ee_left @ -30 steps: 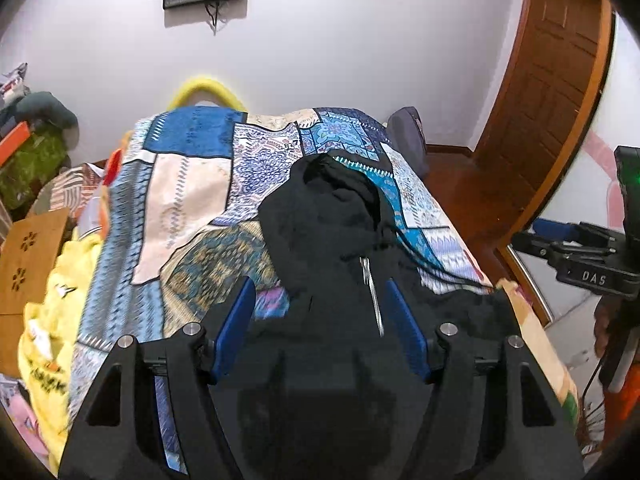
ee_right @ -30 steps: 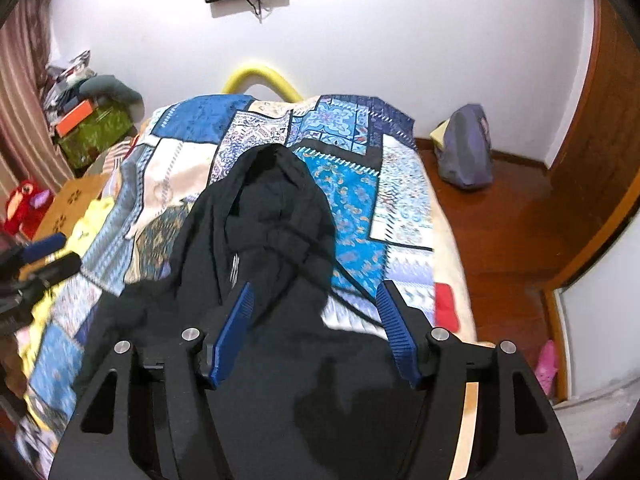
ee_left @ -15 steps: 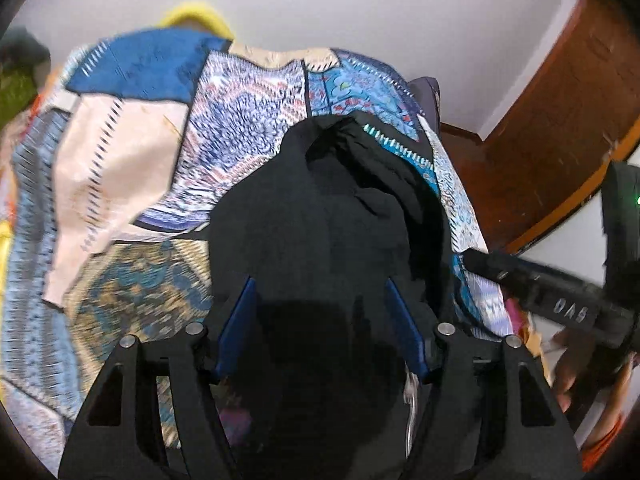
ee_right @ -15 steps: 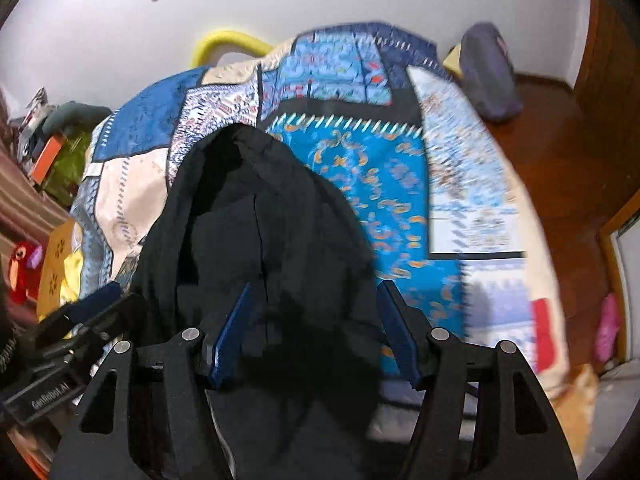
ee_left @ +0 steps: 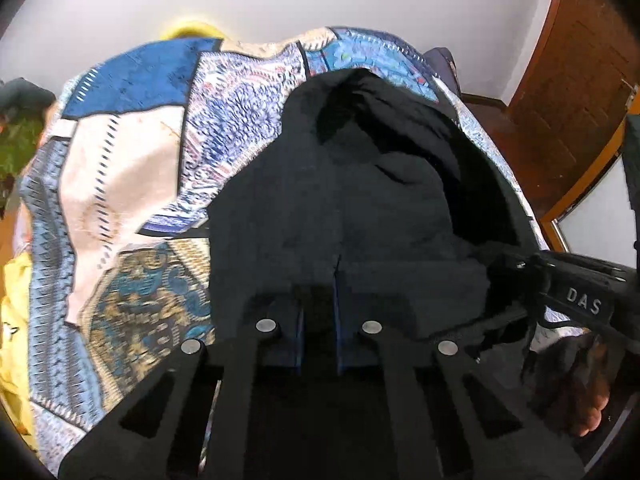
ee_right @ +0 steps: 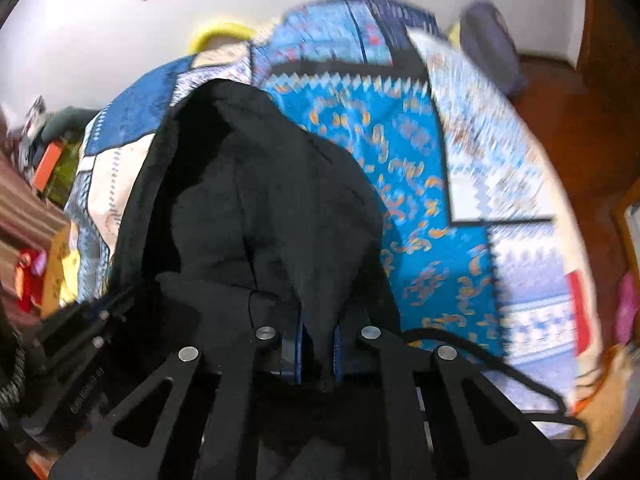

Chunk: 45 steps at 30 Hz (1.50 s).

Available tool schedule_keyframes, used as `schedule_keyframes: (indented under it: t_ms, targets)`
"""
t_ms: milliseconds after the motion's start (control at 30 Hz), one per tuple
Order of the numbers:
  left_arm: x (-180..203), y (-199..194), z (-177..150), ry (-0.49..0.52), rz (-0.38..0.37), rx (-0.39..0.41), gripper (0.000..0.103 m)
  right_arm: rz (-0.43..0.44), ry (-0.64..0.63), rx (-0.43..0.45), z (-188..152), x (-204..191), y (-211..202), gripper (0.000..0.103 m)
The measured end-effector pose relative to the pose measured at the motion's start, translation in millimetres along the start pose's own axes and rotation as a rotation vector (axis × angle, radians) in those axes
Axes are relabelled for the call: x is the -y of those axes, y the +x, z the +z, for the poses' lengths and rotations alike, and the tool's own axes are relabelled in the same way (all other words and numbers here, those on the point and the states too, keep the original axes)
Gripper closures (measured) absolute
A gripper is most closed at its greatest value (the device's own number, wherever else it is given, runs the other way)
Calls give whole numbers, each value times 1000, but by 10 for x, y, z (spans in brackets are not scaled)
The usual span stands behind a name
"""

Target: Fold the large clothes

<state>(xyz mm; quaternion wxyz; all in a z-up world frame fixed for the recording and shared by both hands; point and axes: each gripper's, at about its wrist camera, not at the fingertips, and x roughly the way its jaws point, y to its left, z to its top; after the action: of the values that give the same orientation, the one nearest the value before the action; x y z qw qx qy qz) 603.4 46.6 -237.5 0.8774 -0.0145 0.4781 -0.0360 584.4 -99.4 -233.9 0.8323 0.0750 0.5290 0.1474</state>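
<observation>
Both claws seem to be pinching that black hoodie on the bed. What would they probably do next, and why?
Probably lift its near edge and carry it toward the hood. The left gripper and right gripper have just closed on the black hoodie, which lies flat and unfolded on the patchwork bedspread.

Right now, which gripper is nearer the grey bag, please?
Right. The right gripper clamps the hoodie nearer the grey bag, the left gripper farther across; both just closed on fabric.

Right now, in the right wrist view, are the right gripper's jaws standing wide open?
No, the right gripper is pinched on the black hoodie.
</observation>
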Motion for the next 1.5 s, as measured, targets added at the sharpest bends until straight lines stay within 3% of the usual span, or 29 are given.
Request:
schedule_keyframes:
  t_ms: [167,300,500,667,800,933,1067,1200,1400,1500]
  targets:
    - [-71,-583,-121,1,-105,21,95,23,-95,105,-201,-118,-708,94]
    - [-39,-1067,-492,39,-127,36,95,101,-150,160,-587,-282,-1176,94]
    - [100,-1557,-1189,112,-111,45,95,93,-236,181,-1282,-406,-1564,94]
    - [200,-1667,-1686,141,-103,27,95,67,-264,134,-1722,-354,-1586,93]
    - [206,-1659,-2041,117,-100,-24,95,67,-217,71,-1937,-206,-1534,86]
    - [194,-1716,-2397,150,-65,-70,94,34,-161,11,-2210,-49,-1584,86]
    - [86,-1893,-2719,184,-35,-83,82,-9,-146,-5,-2433,132,-1762,85]
    - [-101,-2138,-2852,167,15,-60,79,-40,-137,-4,-2504,262,-1959,85]
    - [-41,-2549,-2715,166,30,32,78,-67,-137,99,-2472,248,-2303,85]
    - [76,-2704,-2595,194,32,102,62,-58,-162,161,-2410,109,-2441,79]
